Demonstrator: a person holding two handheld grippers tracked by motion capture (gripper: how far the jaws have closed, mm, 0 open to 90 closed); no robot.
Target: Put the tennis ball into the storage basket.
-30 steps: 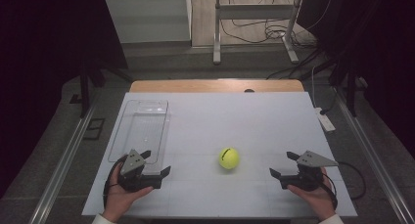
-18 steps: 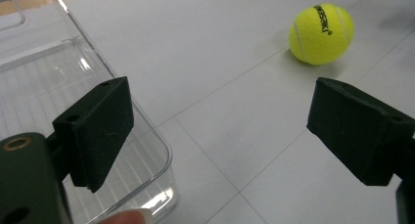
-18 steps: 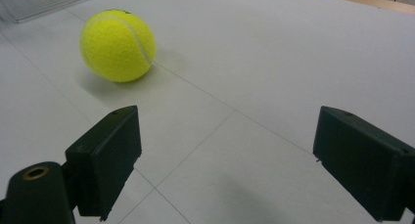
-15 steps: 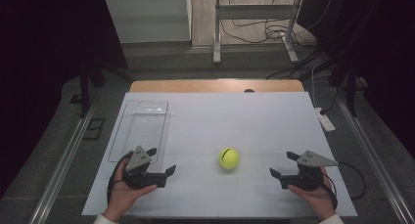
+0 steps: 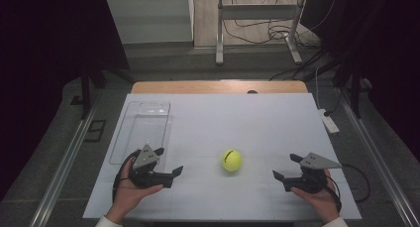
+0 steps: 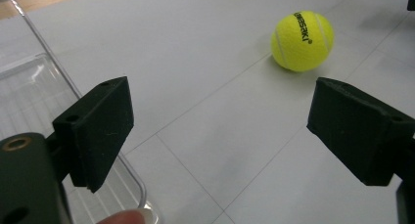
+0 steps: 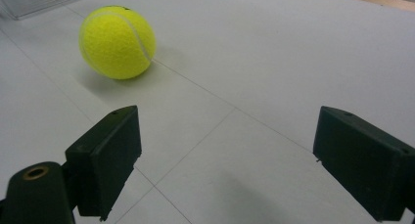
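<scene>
L gripper (image 5: 168, 173) & R gripper (image 5: 287, 170) both agape, empty. Fuzzy yellow tennis ball (image 5: 231, 160) between, untouched. Straddle ball's widest part w/ L, squeeze gently; clear plastic tray (image 5: 146, 119) near.

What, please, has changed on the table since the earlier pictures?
The left tool has edged a little toward the ball, its jaws open and empty. The ball, the clear tray and the right tool stayed where they were; nothing was gripped or released.

Left tool (image 5: 167, 163) jaws spread, hand-held, right tool (image 5: 287, 167) likewise, both empty
</scene>
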